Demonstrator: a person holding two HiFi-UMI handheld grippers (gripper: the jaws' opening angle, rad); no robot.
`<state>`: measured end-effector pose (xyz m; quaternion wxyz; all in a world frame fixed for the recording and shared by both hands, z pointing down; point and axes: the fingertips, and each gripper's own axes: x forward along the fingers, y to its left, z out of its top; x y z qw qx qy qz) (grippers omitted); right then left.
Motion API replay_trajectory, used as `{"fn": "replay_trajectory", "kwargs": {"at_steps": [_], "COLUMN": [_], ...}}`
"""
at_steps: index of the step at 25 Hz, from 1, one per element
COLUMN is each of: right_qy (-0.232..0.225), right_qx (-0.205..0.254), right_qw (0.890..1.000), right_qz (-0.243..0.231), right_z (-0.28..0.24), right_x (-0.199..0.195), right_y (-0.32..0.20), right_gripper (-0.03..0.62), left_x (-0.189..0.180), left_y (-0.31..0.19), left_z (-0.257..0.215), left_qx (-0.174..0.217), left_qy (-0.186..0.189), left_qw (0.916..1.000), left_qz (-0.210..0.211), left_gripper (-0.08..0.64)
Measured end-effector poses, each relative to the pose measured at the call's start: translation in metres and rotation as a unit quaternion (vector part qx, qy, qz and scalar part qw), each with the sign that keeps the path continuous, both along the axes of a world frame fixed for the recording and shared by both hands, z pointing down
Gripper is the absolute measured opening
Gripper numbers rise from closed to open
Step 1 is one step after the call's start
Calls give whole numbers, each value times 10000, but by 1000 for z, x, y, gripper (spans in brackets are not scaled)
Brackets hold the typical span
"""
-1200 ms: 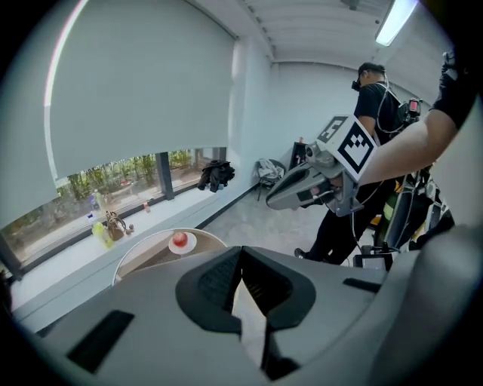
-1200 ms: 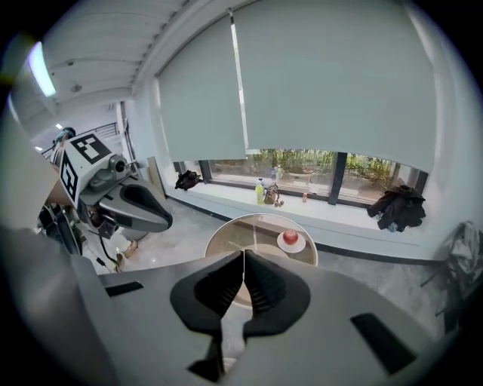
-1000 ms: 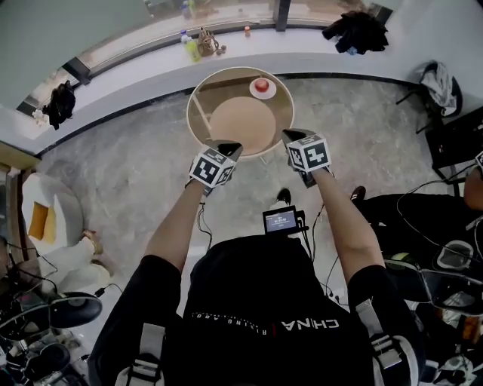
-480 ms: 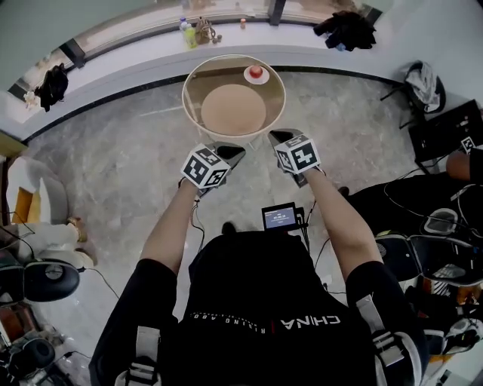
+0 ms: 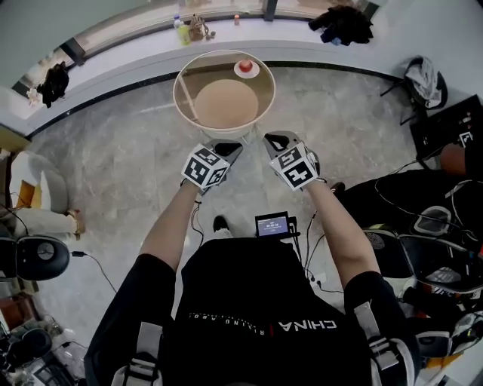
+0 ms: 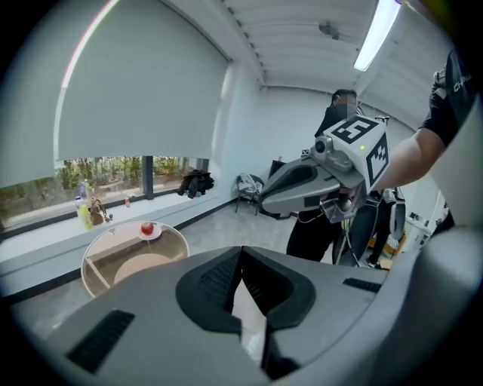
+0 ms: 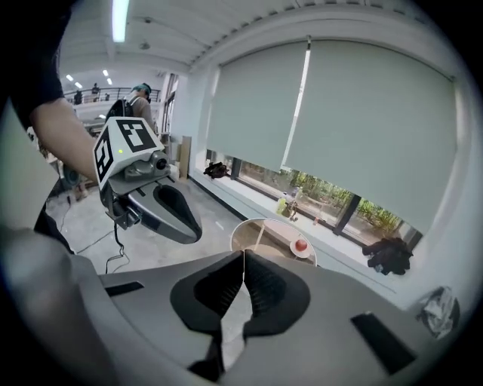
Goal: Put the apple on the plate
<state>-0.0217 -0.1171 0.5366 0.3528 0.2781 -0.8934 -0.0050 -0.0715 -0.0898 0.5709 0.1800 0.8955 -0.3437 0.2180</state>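
Observation:
A red apple (image 5: 244, 65) sits on a small white plate (image 5: 253, 72) at the far edge of a round glass table (image 5: 178, 102). Both grippers hover over the floor on the near side of the table, apart from it. My left gripper (image 5: 225, 146) is shut with nothing between its jaws. So is my right gripper (image 5: 278, 140), beside it. In the left gripper view the apple (image 6: 147, 228) and plate (image 6: 154, 235) lie far off at the left, beyond the shut jaws of the left gripper (image 6: 241, 255). The right gripper view shows the apple (image 7: 301, 244) beyond the shut right gripper (image 7: 244, 258).
A white window ledge (image 5: 136, 45) runs behind the table, with bottles (image 5: 181, 32) and dark clothing (image 5: 343, 22) on it. Cables and equipment (image 5: 430, 226) crowd the floor at the right. A small screen (image 5: 273, 225) hangs at my chest.
Both grippers have drawn back from the table, which now looks smaller and farther off. The right gripper has rolled. The apple stays on the plate.

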Motion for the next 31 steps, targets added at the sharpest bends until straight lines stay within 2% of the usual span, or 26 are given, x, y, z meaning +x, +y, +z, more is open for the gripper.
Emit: {"fn": "replay_trajectory", "kwargs": {"at_steps": [5, 9, 11, 15, 18, 21, 31], "right_qy": [-419, -530, -584, -740, -758, -759, -790], "right_qx": [-195, -128, -105, -205, -218, -252, -258], "right_qw": [9985, 9980, 9976, 9959, 9955, 9951, 9938], "right_qz": [299, 319, 346, 482, 522, 586, 741], "right_z": [13, 5, 4, -2, -15, -16, 27], "right_x": [27, 24, 18, 24, 35, 28, 15], "right_y": [-6, 2, -5, -23, -12, -5, 43], "right_gripper": [32, 31, 31, 31, 31, 31, 31], "left_x": [21, 20, 13, 16, 25, 16, -1], "left_y": [-6, -5, -12, -26, -13, -5, 45], "left_z": [-5, -10, -10, -12, -22, -23, 21], "left_qx": [323, 396, 442, 532, 558, 569, 612], "left_qy": [-456, -866, -950, -955, -945, -937, -837], "left_qw": [9977, 9940, 9926, 9919, 9921, 9922, 9934], "left_qz": [-385, -541, -607, -642, -613, -598, -496], "left_gripper": [18, 18, 18, 18, 18, 18, 18]}}
